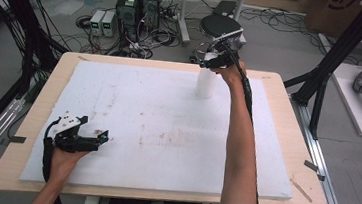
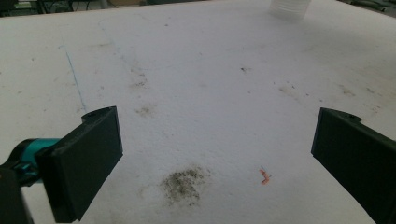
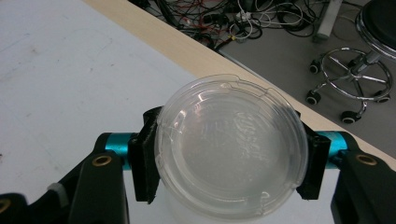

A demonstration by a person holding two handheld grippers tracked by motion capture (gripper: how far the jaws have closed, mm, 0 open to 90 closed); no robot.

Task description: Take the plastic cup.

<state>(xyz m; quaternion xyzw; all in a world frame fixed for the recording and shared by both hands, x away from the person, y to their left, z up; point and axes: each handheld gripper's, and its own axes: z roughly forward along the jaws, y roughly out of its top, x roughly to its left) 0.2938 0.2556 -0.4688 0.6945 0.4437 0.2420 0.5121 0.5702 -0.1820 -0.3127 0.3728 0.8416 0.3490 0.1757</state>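
R gripper (image 3: 229,158) clamping lidded container (image 3: 231,149), L gripper (image 2: 215,154) open

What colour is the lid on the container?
Clear, see-through plastic lid; right gripper view shows it best.

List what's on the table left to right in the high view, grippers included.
left gripper → white foam board → white lidded container → right gripper, closed on the container's lid at the far edge.
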